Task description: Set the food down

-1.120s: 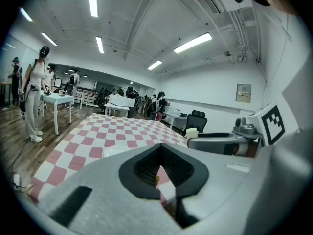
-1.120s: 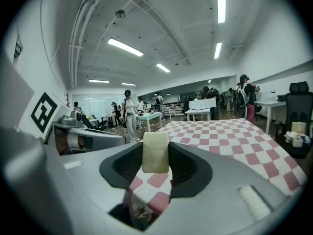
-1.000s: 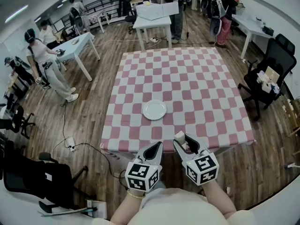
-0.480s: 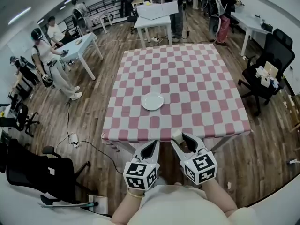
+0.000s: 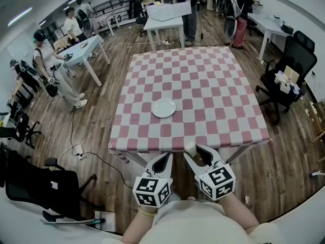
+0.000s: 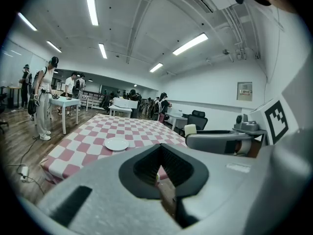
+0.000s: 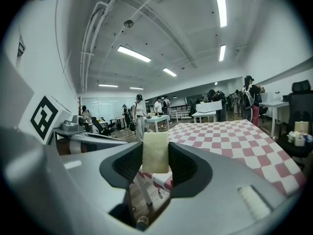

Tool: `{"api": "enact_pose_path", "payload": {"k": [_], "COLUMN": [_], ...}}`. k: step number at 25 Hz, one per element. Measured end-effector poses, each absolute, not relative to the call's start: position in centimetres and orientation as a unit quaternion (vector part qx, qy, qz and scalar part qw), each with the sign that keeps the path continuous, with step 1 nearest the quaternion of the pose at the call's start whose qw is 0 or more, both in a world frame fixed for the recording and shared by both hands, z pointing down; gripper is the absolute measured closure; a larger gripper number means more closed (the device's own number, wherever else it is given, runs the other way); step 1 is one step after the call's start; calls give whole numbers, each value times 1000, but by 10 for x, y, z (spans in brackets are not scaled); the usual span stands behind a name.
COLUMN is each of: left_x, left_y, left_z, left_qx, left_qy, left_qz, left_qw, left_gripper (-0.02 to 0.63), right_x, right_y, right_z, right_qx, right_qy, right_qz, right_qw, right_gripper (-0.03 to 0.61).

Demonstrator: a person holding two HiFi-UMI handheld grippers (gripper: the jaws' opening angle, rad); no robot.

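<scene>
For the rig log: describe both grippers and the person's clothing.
The left gripper and right gripper: grey moulded shells, black ribbed pads inside, each carrying a white cube with black square markers. Cream top; thin band on the left wrist.

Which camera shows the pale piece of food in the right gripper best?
The right gripper view: the food fills the middle, clamped in the right gripper. The head view shows only a pale corner; the left gripper view, a small pale end.
</scene>
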State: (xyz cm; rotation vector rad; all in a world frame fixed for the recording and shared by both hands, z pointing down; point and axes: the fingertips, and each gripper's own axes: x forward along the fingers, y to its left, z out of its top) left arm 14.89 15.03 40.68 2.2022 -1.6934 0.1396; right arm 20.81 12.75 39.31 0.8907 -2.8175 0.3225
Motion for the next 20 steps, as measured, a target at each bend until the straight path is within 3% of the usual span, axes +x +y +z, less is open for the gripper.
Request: {"api": "enact_pose_path", "payload": {"k": [20], "left_x": [132], "left_y": [145], "left_z": [410], "left_qx": [767], "left_qy": [-612], "left_qz": [35], "left_qw": [191], "left_gripper": [614], "right_x": [198], "right_y": [121], "right_z": [394], "right_qx": [293], "right_qy": [-945], "right_qz": [121], "right_qw": [77], "right_gripper": [410]}}
